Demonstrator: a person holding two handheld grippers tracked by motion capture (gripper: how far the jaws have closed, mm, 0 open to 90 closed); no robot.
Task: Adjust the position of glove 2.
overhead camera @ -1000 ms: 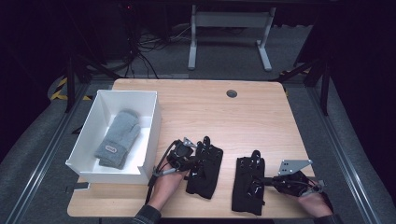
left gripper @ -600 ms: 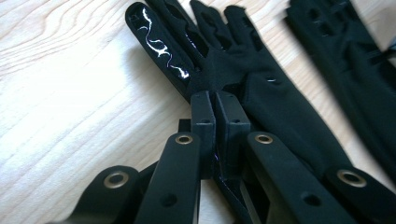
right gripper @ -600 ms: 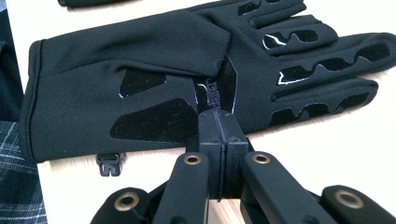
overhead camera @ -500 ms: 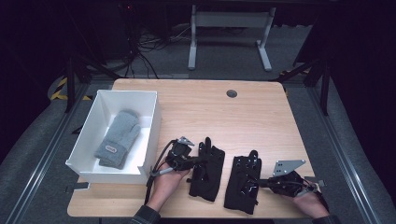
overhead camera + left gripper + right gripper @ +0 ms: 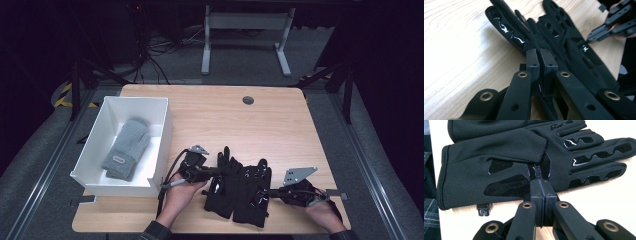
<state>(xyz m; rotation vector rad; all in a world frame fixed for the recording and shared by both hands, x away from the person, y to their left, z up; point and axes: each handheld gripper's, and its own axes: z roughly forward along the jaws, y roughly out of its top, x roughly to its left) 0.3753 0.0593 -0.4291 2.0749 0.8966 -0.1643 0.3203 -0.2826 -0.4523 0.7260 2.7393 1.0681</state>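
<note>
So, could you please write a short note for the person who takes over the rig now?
Left hand-held gripper: shut, pinching the edge of the left black glove.
Right hand-held gripper: shut on the edge of the right black glove.
Both gloves lie on the table near its front edge, side by side and partly overlapping.
Done: a grey mitten lies in the white box at the left.
Left, probably: put the black gloves together and move them into the box.

grey mitten (image 5: pixel 125 148) patch: small dark label on the cuff, too small to read
black gloves (image 5: pixel 506 160): glossy grip patterns only, no lettering legible
white box (image 5: pixel 131 189): unmarked
desk (image 5: pixel 240 125): no readable text
</note>
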